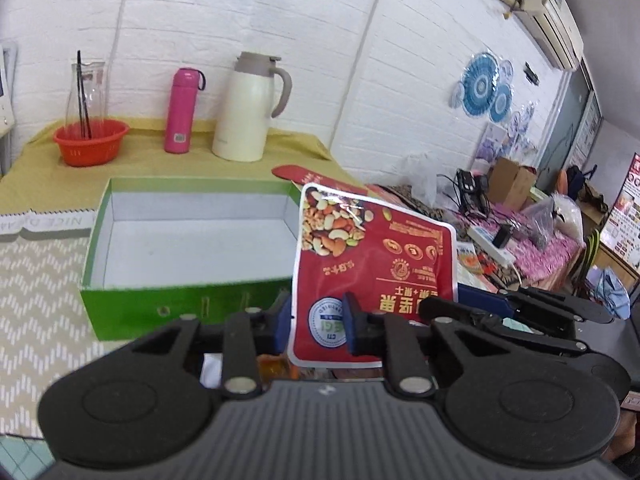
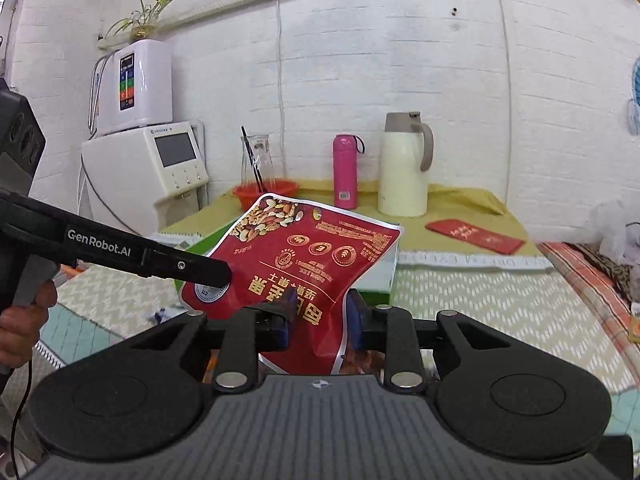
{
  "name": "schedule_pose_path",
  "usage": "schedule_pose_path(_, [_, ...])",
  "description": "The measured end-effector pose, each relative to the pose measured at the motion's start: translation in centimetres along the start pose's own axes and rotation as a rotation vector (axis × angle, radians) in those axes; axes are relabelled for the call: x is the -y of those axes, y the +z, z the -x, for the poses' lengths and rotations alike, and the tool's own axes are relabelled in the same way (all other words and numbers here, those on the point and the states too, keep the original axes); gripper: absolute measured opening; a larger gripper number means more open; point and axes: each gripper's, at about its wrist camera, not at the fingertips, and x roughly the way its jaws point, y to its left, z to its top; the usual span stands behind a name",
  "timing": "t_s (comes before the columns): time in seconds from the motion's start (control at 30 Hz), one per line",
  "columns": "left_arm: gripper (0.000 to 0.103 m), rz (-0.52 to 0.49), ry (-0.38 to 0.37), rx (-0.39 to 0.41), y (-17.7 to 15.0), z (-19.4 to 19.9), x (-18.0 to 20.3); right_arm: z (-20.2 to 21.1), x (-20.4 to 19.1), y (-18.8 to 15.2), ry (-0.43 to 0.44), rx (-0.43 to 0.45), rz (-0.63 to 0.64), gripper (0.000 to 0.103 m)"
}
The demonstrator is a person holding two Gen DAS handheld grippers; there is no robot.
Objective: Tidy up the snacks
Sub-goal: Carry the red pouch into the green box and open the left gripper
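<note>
Two hand-held grippers lift a red pouch of mixed nuts clear of the worktop, its printed face upside down toward the cameras. The left gripper has its blue-padded jaws nearly closed on the pouch's lower left corner, by the round seal, while the right gripper pinches the lower edge farther right, jaws narrowed onto the foil. In the right wrist view a hand grips the left tool's handle at the frame's left edge. Just beyond the pouch stands an open green box with a white interior, sitting on the zigzag-patterned cloth that covers the near part of the worktop. Farther back, on the yellow cloth, a red envelope lies flat toward the right edge. Along the far edge, against the white brick wall, stand a red basket, a pink flask and a cream thermal jug.
</note>
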Motion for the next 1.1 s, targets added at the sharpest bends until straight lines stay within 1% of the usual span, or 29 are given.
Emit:
schedule_pose_path(0.07, [0.017,0.025,0.019,0.015,1.4,-1.1,-1.1,-2.2,0.5,1.2,0.008,0.009,-0.009,0.047])
schedule_pose_path(0.13, [0.016,0.056,0.031,0.011,2.5,-2.7,-2.4,-4.5,1.2,1.9,0.013,0.012,-0.016,0.047])
schedule_pose_path(0.27, [0.016,0.134,0.047,-0.025,3.7,-6.1,-5.1,-8.6,2.9,2.5,0.038,-0.012,-0.063,0.047])
schedule_pose_path(0.4, [0.016,0.188,0.045,-0.062,4.0,-8.8,-7.0,-11.3,4.0,2.7,0.047,-0.046,-0.088,0.047])
schedule_pose_path(0.5, [0.016,0.197,0.057,-0.085,4.2,-10.4,-7.7,-13.0,4.3,2.7,0.043,-0.073,-0.079,0.047])
schedule_pose_path(0.6, [0.017,0.197,0.071,-0.122,4.0,-11.9,-8.1,-14.4,4.5,2.3,0.030,-0.117,-0.075,0.047])
schedule_pose_path(0.67, [0.019,0.198,0.070,-0.140,3.7,-12.6,-8.5,-15.1,4.8,1.9,0.027,-0.141,-0.067,0.049])
schedule_pose_path(0.7, [0.036,0.204,0.074,-0.144,3.6,-12.8,-8.6,-15.3,4.8,1.7,0.036,-0.148,-0.059,0.054])
schedule_pose_path(0.73, [0.067,0.212,0.073,-0.138,3.4,-12.8,-8.8,-15.4,4.9,1.5,0.047,-0.151,-0.042,0.058])
schedule_pose_path(0.77, [0.070,0.221,0.066,-0.119,3.3,-12.6,-8.9,-15.4,4.8,1.4,0.052,-0.148,-0.019,0.065])
schedule_pose_path(0.8, [0.070,0.233,0.059,-0.095,3.2,-12.2,-9.0,-15.2,4.6,1.3,0.044,-0.138,-0.001,0.089])
schedule_pose_path(0.83, [0.073,0.240,0.057,-0.085,3.3,-11.9,-9.0,-15.0,4.5,1.3,0.037,-0.116,0.014,0.103])
schedule_pose_path(0.87, [0.075,0.240,0.059,-0.083,3.5,-11.6,-8.8,-14.6,4.4,1.3,0.043,-0.083,0.023,0.103])
schedule_pose_path(0.9, [0.079,0.233,0.071,-0.083,3.6,-11.3,-8.6,-14.3,4.3,1.3,0.029,-0.065,0.028,0.103])
schedule_pose_path(0.93, [0.092,0.215,0.100,-0.077,3.7,-11.0,-8.2,-14.1,4.2,1.4,0.012,-0.056,0.029,0.103])
schedule_pose_path(0.97, [0.095,0.191,0.133,-0.062,3.7,-10.7,-7.8,-13.9,4.1,1.6,-0.001,-0.051,0.028,0.103])
schedule_pose_path(1.03, [0.095,0.124,0.184,-0.012,3.7,-9.6,-6.9,-13.5,4.1,1.8,-0.008,-0.056,0.023,0.103])
schedule_pose_path(1.1, [0.095,0.089,0.205,0.003,3.8,-8.7,-6.3,-13.0,4.1,2.1,-0.015,-0.066,0.014,0.103])
